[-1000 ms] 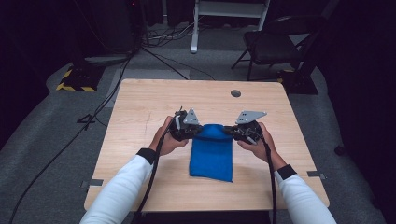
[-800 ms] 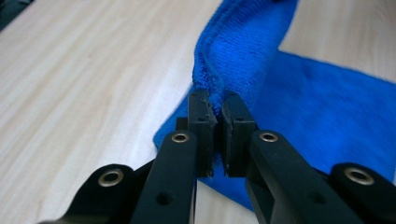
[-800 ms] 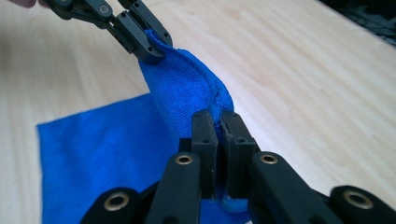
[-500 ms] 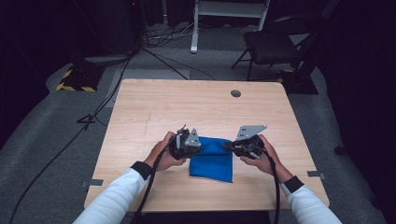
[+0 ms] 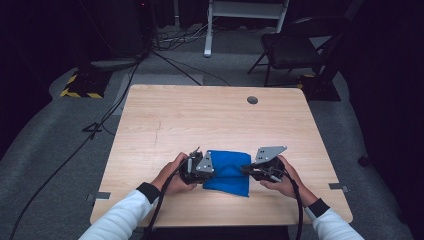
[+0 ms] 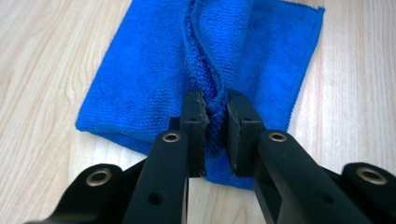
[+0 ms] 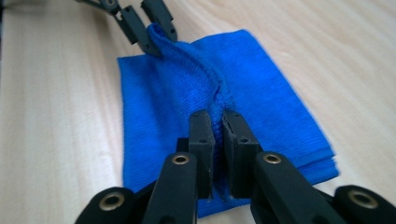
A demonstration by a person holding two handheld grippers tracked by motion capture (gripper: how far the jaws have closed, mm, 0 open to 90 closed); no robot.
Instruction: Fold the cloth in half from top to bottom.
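Note:
A blue cloth (image 5: 227,172) lies folded on the wooden table (image 5: 210,120), close to its near edge. My left gripper (image 5: 210,172) is at the cloth's left side and my right gripper (image 5: 246,170) at its right side. In the left gripper view the jaws (image 6: 215,105) pinch a raised ridge of the blue cloth (image 6: 149,74). In the right gripper view the jaws (image 7: 217,121) hold the other end of that ridge on the blue cloth (image 7: 154,107), with the left gripper (image 7: 152,28) across from them. Both pairs of jaws have just been opening slightly, with cloth still between the pads.
A round cable hole (image 5: 252,100) sits in the table's far right part. A black chair (image 5: 300,45) and a white desk frame (image 5: 245,10) stand on the floor beyond the table. Cables run over the floor at the left (image 5: 100,125).
Both hands came toward the table's near edge and sank, carrying the cloth's far edge with them. The cloth now lies folded to about half its earlier length.

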